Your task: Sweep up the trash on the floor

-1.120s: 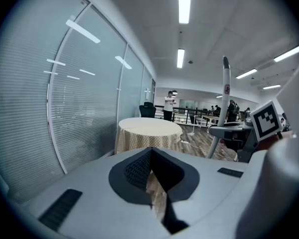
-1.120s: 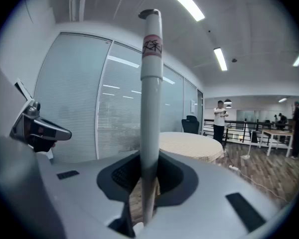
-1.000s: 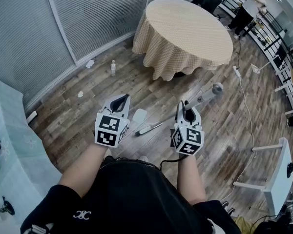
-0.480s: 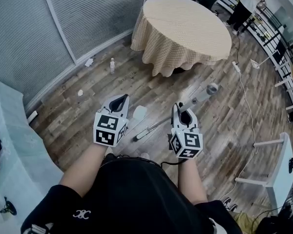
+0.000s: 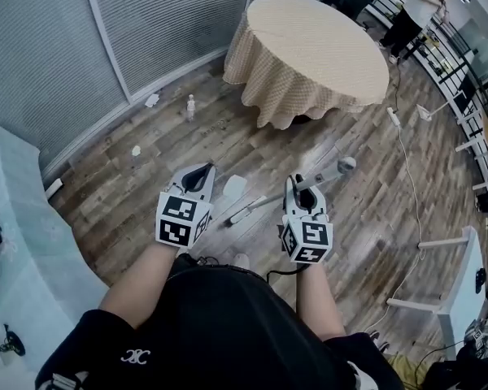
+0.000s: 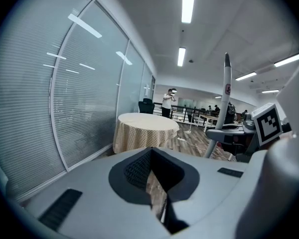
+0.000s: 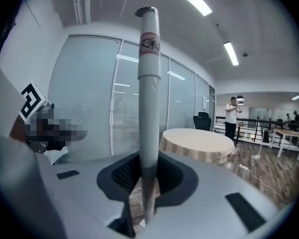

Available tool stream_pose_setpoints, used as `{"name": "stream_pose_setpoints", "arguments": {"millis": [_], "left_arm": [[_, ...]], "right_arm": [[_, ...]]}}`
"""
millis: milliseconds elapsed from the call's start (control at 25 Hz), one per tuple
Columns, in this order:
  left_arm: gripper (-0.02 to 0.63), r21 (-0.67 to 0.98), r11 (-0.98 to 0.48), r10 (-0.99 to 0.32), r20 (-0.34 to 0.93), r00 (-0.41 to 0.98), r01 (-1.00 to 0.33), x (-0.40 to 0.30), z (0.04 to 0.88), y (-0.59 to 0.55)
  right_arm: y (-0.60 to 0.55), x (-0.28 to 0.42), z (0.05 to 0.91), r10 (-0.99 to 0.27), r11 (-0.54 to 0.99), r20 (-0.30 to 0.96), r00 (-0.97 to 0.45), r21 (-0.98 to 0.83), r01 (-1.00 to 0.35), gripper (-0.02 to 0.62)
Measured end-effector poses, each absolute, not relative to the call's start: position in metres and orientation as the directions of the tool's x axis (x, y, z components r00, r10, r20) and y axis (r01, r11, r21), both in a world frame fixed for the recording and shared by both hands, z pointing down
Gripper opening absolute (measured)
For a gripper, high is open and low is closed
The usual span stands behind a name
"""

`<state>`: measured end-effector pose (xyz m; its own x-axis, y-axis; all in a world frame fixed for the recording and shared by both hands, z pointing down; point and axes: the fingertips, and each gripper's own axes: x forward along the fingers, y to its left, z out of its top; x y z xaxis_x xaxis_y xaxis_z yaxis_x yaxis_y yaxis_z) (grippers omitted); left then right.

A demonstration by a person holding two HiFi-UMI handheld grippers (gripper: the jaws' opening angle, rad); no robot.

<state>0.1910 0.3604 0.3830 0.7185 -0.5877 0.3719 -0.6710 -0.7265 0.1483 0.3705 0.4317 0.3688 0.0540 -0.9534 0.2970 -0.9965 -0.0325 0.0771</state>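
Observation:
My right gripper (image 5: 302,192) is shut on a grey broom pole (image 5: 325,174). The pole slants from its knob at the upper right down to a white end (image 5: 238,215) near the floor. In the right gripper view the pole (image 7: 149,93) rises straight up between the jaws. My left gripper (image 5: 197,177) is held level beside it with its jaws closed to a thin slit; I see nothing clearly between them. Trash lies on the wood floor: a white sheet (image 5: 233,187) just ahead, a paper scrap (image 5: 136,150), a crumpled paper (image 5: 152,100) and a small bottle (image 5: 190,106).
A round table with a yellow checked cloth (image 5: 313,51) stands ahead. Blinds-covered glass walls (image 5: 57,55) run along the left. A pale covered surface (image 5: 16,226) is close on my left. A cable (image 5: 407,161) trails at right, beside a white stand (image 5: 459,287). A person (image 5: 415,15) stands far back.
The right gripper has shifted slightly left and the pole's knob has dropped lower and nearer. The left gripper has barely moved.

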Motion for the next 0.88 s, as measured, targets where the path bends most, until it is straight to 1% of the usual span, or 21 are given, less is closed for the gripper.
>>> {"name": "stream_pose_setpoints", "arguments": {"millis": [240, 560, 680, 880], "left_arm": [[-0.004, 0.173, -0.728, -0.567, 0.391, 0.725, -0.663, 0.149, 0.400, 0.346], [-0.003, 0.218, -0.688, -0.569, 0.430, 0.701, -0.692, 0.066, 0.428, 0.308], [-0.003, 0.242, -0.687, -0.553, 0.438, 0.709, -0.685, 0.053, 0.434, 0.305], [-0.003, 0.254, -0.701, -0.516, 0.464, 0.720, -0.666, 0.052, 0.445, 0.300]], "right_arm": [[0.417, 0.350, 0.392, -0.928, -0.022, 0.361, 0.089, 0.186, -0.982, 0.080], [0.394, 0.316, 0.426, -0.884, -0.040, 0.436, 0.169, 0.290, -0.956, 0.080], [0.389, 0.310, 0.438, -0.864, -0.042, 0.461, 0.201, 0.331, -0.943, 0.080], [0.385, 0.311, 0.471, -0.826, -0.039, 0.512, 0.236, 0.366, -0.930, 0.081]]}}
